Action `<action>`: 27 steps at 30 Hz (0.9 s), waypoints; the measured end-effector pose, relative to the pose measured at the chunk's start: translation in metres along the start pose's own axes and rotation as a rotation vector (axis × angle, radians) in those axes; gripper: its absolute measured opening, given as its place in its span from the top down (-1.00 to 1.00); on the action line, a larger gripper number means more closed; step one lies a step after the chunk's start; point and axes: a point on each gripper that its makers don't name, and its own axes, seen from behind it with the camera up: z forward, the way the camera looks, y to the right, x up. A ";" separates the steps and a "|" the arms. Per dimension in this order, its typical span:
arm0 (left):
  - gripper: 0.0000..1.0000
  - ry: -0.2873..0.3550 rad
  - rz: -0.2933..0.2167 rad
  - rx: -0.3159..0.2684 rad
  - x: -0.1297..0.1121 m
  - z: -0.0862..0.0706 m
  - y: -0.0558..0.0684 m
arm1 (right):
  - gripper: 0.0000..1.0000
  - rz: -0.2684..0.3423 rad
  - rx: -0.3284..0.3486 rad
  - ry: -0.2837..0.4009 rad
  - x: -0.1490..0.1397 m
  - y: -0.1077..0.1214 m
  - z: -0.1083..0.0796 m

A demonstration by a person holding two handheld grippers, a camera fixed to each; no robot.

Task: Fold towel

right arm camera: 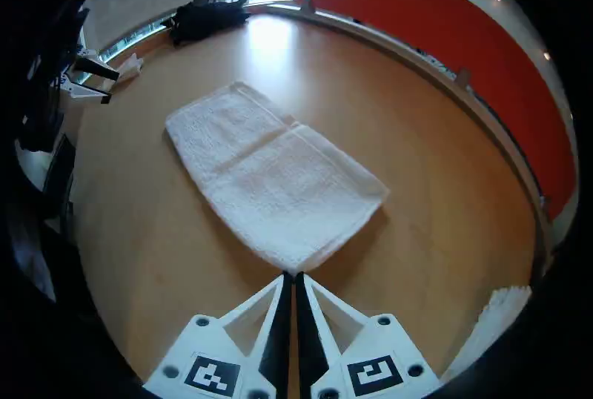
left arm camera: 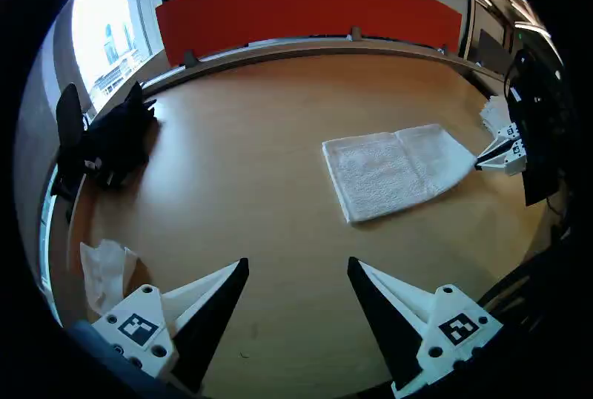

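A white towel [left arm camera: 393, 169] [right arm camera: 274, 176], folded over with a seam across its middle, lies flat on the wooden table [left arm camera: 259, 176] [right arm camera: 430, 176]. My right gripper [right arm camera: 291, 279] is shut, its tips pinching the towel's near corner, which sits slightly raised with a shadow beneath it. In the left gripper view the right gripper [left arm camera: 480, 164] sits at the towel's right corner. My left gripper [left arm camera: 296, 280] hangs open over bare table, well short of the towel, nothing between its fingers. The right gripper view shows the left gripper [right arm camera: 100, 81] at the far left table edge.
A red partition [left arm camera: 296, 10] [right arm camera: 474, 50] runs along the table's far edge. A black bundle [left arm camera: 118, 139] [right arm camera: 207, 17] lies by the window. A crumpled white cloth [left arm camera: 104, 273] [right arm camera: 130, 65] sits near the left gripper. More white cloth [left arm camera: 495, 111] [right arm camera: 489, 325] lies beside the right gripper.
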 end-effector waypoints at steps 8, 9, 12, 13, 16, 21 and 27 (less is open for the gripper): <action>-0.99 0.008 0.002 0.002 0.005 -0.001 0.000 | 0.91 -0.027 -0.048 0.077 0.040 0.010 -0.025; -0.99 0.009 0.003 0.002 0.006 -0.001 0.001 | 0.91 -0.032 -0.054 0.085 0.044 0.012 -0.028; -0.99 0.013 0.004 0.002 0.008 -0.002 0.001 | 0.91 -0.052 -0.070 0.108 0.058 0.017 -0.039; -0.99 0.014 0.005 0.002 0.009 -0.002 0.002 | 0.91 -0.058 -0.076 0.116 0.062 0.018 -0.042; -0.99 0.017 0.006 0.002 0.010 -0.003 0.003 | 0.91 -0.074 -0.091 0.142 0.074 0.023 -0.052; -0.98 0.020 0.005 0.003 0.012 -0.005 0.003 | 0.91 -0.085 -0.111 0.185 0.092 0.029 -0.069; -0.99 0.023 0.005 0.006 0.013 -0.007 0.003 | 0.91 -0.093 -0.130 0.216 0.104 0.035 -0.084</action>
